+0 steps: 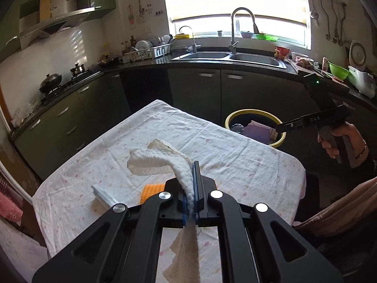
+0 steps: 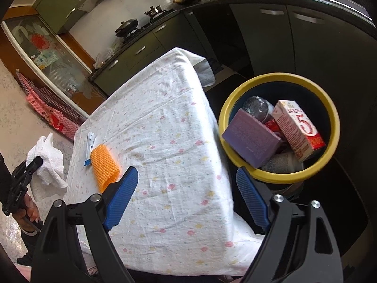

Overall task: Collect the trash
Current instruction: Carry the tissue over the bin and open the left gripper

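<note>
Red-white carton (image 2: pixel 298 129) in bin (image 2: pixel 278 174), marked "5".

Green kitchen cabinets (image 1: pixel 195 89), bright blinded window (image 1: pixel 235 0), steel sink (image 1: pixel 254 60), white walls

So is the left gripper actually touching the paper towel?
Touching. The left wrist view shows the left gripper with its blue pads shut on the white paper towel, which runs between them and hangs out both sides.

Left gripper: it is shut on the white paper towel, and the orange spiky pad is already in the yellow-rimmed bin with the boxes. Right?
Not quite. The orange spiky pad lies on the table, as the right wrist view shows. The left gripper is shut on the white paper towel; the boxes are in the yellow-rimmed bin.
</note>
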`<state>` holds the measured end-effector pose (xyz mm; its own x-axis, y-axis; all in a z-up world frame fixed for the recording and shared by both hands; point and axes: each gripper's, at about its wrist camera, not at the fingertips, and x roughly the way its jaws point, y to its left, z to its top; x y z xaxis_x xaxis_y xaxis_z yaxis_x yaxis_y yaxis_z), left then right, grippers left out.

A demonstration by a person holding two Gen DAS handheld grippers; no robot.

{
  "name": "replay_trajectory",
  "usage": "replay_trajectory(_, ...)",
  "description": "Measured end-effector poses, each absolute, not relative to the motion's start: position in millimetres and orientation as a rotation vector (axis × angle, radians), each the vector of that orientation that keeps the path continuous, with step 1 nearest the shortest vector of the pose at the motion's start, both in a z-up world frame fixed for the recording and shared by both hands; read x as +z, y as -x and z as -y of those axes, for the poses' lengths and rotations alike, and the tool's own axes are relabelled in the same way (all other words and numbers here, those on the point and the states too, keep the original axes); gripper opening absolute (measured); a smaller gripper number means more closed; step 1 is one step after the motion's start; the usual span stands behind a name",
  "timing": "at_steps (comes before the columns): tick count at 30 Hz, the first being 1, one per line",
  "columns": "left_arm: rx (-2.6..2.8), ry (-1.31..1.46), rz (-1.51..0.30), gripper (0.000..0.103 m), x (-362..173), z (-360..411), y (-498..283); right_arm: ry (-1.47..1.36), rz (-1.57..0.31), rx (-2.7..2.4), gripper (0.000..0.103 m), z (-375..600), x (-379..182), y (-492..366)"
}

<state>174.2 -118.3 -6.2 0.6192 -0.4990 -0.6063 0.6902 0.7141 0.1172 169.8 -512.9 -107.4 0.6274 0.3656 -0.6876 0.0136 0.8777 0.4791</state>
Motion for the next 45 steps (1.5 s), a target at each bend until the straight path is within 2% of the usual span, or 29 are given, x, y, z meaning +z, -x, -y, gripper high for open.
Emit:
replay_trajectory(6,-0.843,-0.429,-0.548,0.005,7,192,-183,-0.493,-0.830,0.123,0.081,552,-108,-154)
replay_trajectory(15,-1.055,-0.497,-0.549,0.005,9,345,-221,-0.596,-0.804,-0.002,0.082,626,-131,-136)
replay_trajectory(21,-1.120,-0.521,-0.613,0.005,-16,443,-257,-0.657,-0.789,-0.057,0.082,665,-145,-124)
replay_trajectory(28,-1.112,-0.505,-0.664,0.006,-56,523,-282,-0.699,-0.804,-0.077,0.082,682,-161,-120)
replay_trajectory(30,-1.089,-0.521,-0.673,0.015,-68,537,-286,-0.703,-0.812,-0.074,0.082,684,-164,-121)
replay_trajectory(31,-1.085,-0.528,-0.682,0.034,-73,541,-286,-0.704,-0.815,-0.071,0.082,684,-165,-122)
replay_trajectory(32,-1.074,-0.537,-0.690,0.062,-79,544,-287,-0.704,-0.817,-0.068,0.082,685,-166,-123)
replay_trajectory(33,-1.058,-0.553,-0.698,0.074,-84,548,-288,-0.704,-0.818,-0.064,0.082,685,-165,-123)
replay_trajectory(34,-1.056,-0.560,-0.704,0.082,-87,549,-288,-0.702,-0.820,-0.058,0.082,683,-165,-124)
replay_trajectory(38,-1.063,-0.559,-0.711,0.082,-89,540,-282,-0.693,-0.821,-0.044,0.083,677,-163,-127)
replay_trajectory(45,-1.188,-0.491,-0.749,0.086,-61,502,-264,-0.681,-0.824,-0.037,0.084,668,-160,-130)
